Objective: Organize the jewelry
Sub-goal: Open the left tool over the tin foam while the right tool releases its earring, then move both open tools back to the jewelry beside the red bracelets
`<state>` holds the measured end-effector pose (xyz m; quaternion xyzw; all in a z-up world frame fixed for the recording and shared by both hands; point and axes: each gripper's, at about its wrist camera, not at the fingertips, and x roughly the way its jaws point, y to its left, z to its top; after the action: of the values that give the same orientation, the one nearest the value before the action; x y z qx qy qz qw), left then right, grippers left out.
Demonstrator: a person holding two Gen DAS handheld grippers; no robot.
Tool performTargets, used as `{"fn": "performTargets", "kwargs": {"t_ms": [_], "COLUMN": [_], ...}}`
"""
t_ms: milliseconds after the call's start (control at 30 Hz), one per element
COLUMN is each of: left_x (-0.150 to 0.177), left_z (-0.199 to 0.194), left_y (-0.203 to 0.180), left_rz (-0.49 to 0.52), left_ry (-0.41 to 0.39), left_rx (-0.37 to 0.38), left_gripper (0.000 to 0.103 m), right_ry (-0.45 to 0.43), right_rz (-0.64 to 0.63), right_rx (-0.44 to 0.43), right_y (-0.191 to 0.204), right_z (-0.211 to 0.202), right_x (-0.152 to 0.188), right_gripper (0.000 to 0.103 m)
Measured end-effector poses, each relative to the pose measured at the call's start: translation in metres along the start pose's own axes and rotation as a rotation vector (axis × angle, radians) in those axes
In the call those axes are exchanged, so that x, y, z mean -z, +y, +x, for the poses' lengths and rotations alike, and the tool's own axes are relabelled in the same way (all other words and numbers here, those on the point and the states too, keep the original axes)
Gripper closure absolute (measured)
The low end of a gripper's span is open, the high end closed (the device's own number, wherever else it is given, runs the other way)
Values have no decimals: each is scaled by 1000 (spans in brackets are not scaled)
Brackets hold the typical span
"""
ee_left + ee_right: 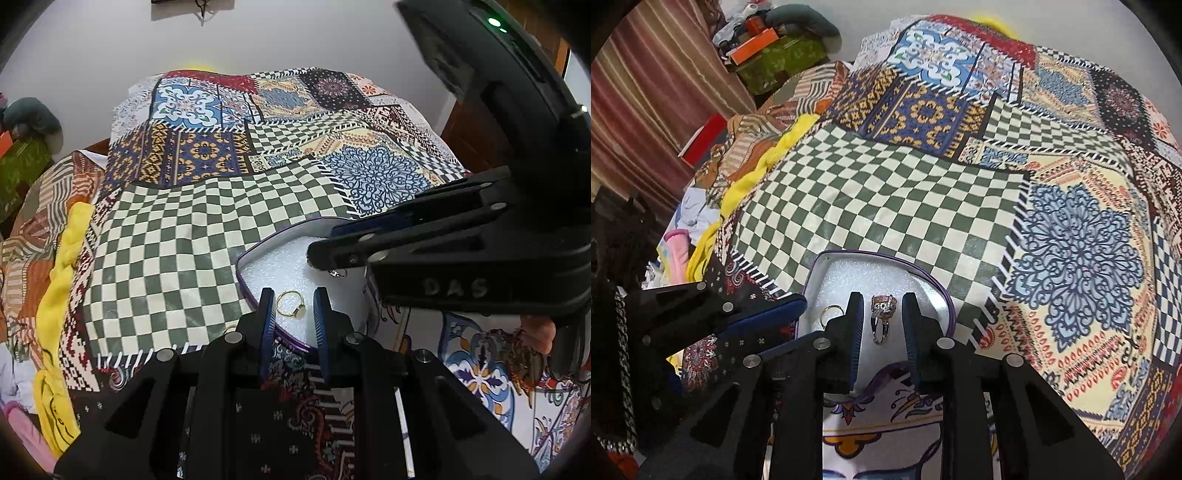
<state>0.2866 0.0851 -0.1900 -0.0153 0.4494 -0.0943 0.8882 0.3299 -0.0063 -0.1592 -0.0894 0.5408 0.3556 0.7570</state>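
Observation:
A white foam-lined jewelry box with a purple rim (255, 254) (827, 258) lies open on a patchwork bedspread. A plain gold ring (291, 303) (827, 314) lies on the foam. My left gripper (293, 306) is open, its blue-edged fingers on either side of the gold ring, apart from it. A silver ring with a pink stone (882, 317) lies on the foam. My right gripper (882, 314) is open around it without touching. In the left wrist view the right gripper (325, 258) comes in from the right over the box, hiding most of the silver ring (338, 273).
The patchwork bedspread (184, 240) (905, 184) covers the bed. A yellow cloth (62, 280) (757, 177) lies along its left edge. Boxes and clothes (768, 48) pile up at the far left by a curtain. A white wall (110, 44) is behind.

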Motion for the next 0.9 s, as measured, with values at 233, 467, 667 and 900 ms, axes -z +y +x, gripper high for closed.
{"fn": "performTargets", "kwargs": {"t_ms": [233,467,667,900], "left_x": [-5,-11,-6,8], "left_z": [-33,-76,-97,-90], "left_y": [3,-11,-37,-66], "left_rz": [-34,-22,10,21], "left_ry": [-37,-95,-108,-80], "left_rx": [8,-8,-4,42], "left_gripper": [84,81,76,70], "right_ry": [-71,-185,-253,-261], "right_rz": [-18,-49,-52,-45], "right_rx": [13,63,104,147], "right_y": [8,11,8,-8], "right_z": [-40,-103,-141,-150], "right_x": [7,30,58,97], "right_gripper": [84,84,83,79]}}
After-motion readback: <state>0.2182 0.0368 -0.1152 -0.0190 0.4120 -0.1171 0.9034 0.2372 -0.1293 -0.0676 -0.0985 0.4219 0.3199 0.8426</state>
